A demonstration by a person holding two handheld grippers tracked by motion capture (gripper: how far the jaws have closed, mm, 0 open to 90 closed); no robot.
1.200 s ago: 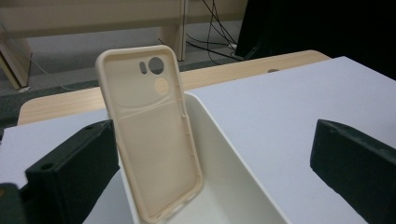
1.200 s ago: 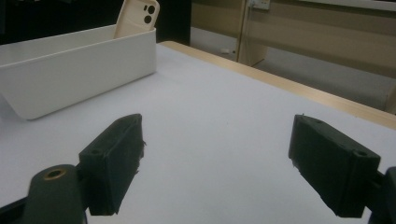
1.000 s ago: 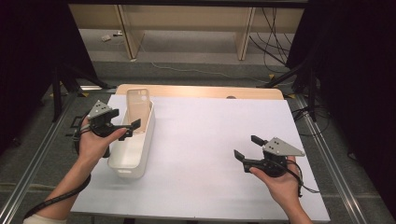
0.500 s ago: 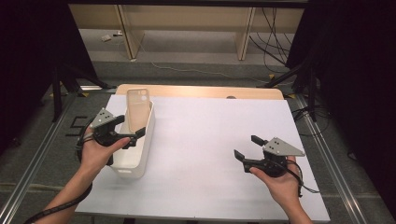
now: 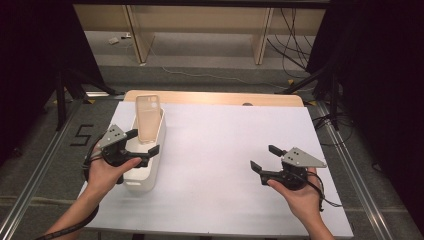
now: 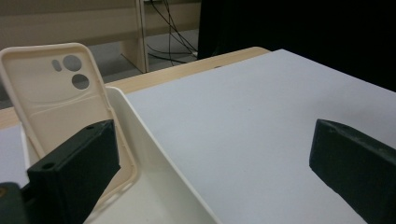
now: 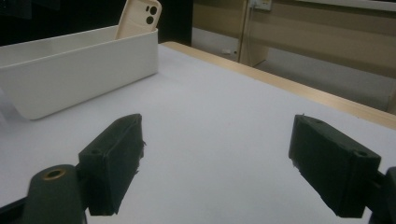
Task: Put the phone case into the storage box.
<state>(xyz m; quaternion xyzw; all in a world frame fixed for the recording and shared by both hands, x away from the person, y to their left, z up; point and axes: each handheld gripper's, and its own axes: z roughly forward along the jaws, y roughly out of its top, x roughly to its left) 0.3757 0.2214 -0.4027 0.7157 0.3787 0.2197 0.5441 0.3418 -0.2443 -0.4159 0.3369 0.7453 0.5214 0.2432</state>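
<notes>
A long white bin (image 5: 150,172) stands on the left of the white table (image 5: 225,130). A beige phone case (image 5: 148,117) leans upright against the bin's far end, camera holes at the top. My left gripper (image 5: 144,141) is open, straddling the bin's right wall near its middle, and holds nothing. In the left gripper view the phone case (image 6: 60,88) stands just beyond the left jaw, and the bin wall (image 6: 154,154) runs between the jaws. My right gripper (image 5: 263,157) is open and empty over bare table at the right. From the right gripper view, the bin (image 7: 79,70) and phone case (image 7: 140,16) lie far off.
A wooden strip (image 5: 215,97) borders the table's far edge. Metal rails (image 5: 350,170) run along both sides. Beyond the table are floor cables (image 5: 285,40) and wooden furniture legs (image 5: 137,35). Dark curtains flank the space.
My left gripper has drawn back along the bin toward the person, away from the phone case, and stays open. The right gripper has not moved.
</notes>
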